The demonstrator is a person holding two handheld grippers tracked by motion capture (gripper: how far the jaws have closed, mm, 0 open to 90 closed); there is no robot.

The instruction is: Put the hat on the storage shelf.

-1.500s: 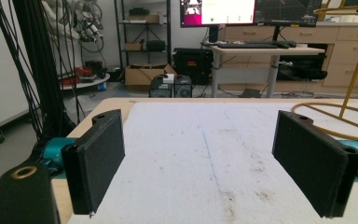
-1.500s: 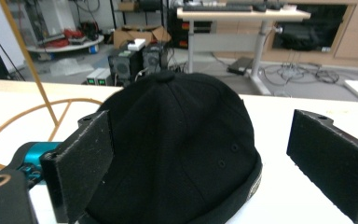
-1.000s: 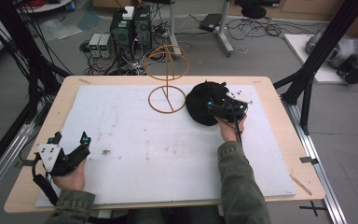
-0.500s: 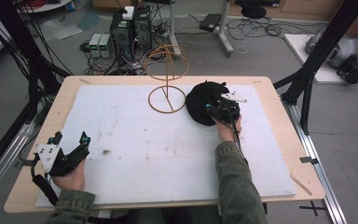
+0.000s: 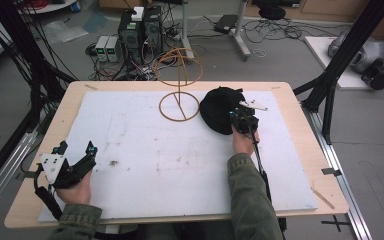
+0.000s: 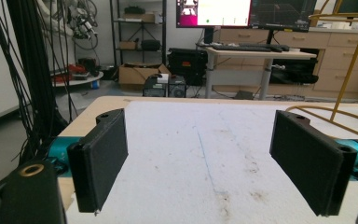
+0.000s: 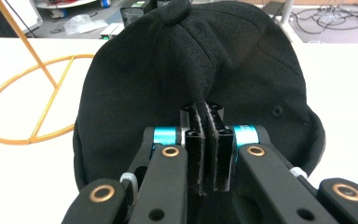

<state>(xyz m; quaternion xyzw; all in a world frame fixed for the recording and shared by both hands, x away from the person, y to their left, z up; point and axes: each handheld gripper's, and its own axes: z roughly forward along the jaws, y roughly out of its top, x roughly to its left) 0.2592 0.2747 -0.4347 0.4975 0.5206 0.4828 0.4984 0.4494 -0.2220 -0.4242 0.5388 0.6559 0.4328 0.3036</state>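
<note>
Right gripper [image 7: 205, 154] jaws just closing, now pinching fold of cap [image 7: 191, 70] fabric. Cap sits on white board [image 5: 130, 150], far right, just beside gold wire stand [image 5: 180, 85]. Left gripper [image 6: 205, 163] spread wide, nothing between, resting near left board edge. Risks: thin pinch of cloth may slip on lift; limp cap could sag and snag stand ring, tipping light stand.

Your black cap [image 7: 191, 70], gold wire stand [image 5: 179, 87] beside it, white mat [image 5: 145, 150] speckled brown, pale wood desk [image 5: 300, 110], black claw pads with teal joints.
</note>
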